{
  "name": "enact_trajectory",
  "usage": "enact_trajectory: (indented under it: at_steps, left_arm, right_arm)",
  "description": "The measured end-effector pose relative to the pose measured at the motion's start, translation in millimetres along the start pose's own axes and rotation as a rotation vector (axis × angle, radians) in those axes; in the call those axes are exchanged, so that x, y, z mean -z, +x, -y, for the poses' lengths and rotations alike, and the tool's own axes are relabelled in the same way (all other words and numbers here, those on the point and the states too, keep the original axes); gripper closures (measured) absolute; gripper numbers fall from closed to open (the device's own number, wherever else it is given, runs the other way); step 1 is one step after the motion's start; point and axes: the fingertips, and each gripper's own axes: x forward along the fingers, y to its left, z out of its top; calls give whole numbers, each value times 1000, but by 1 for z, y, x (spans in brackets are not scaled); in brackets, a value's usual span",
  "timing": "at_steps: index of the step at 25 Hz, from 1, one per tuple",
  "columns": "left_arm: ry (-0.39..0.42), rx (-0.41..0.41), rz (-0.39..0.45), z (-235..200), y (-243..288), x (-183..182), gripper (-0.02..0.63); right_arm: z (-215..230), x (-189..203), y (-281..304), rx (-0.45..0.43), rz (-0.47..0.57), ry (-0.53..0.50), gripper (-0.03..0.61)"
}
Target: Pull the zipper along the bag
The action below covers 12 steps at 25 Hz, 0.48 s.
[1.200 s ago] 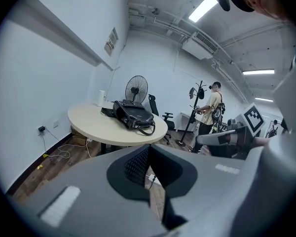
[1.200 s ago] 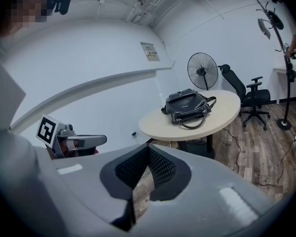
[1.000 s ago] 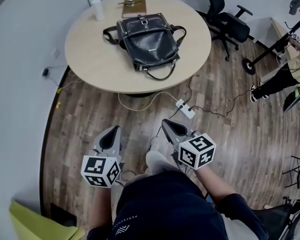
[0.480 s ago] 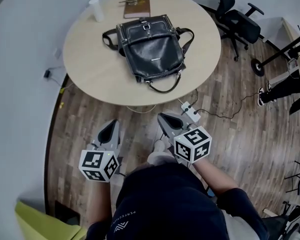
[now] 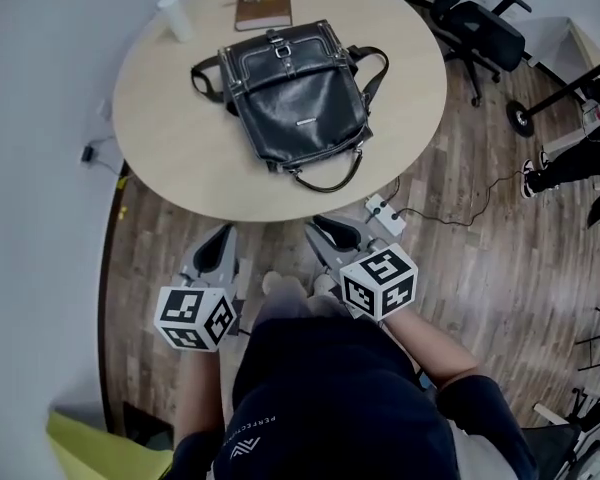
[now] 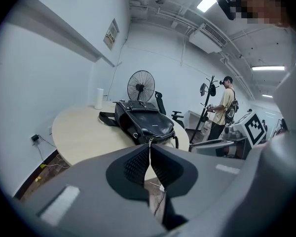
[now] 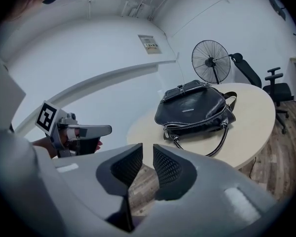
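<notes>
1. So the black bag (image 5: 295, 98) lies flat on the round table (image 5: 160, 118), handle end toward the person
2. Left gripper (image 5: 222, 236) is pinched closed on nothing, short of the table edge
3. Right gripper (image 5: 325, 228) just cracked open to a narrow gap, empty too, beside the left one

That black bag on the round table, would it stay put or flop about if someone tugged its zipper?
Probably soft: the black bag sags flat, its handle drooping, so it may buckle. It lies loose on the smooth table, so a one-sided tug would likely drag it.
</notes>
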Motion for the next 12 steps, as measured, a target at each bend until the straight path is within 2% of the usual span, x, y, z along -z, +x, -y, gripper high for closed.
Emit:
enact_trajectory:
  at_steps: [7, 12]
  left_arm:
    - [32, 67, -12, -21, 37, -23, 571]
    - [107, 168, -66, -26, 63, -38, 566]
  right_arm:
    - [3, -8, 24, 74, 27, 25, 474]
    - [9, -8, 48, 157, 42, 74, 471]
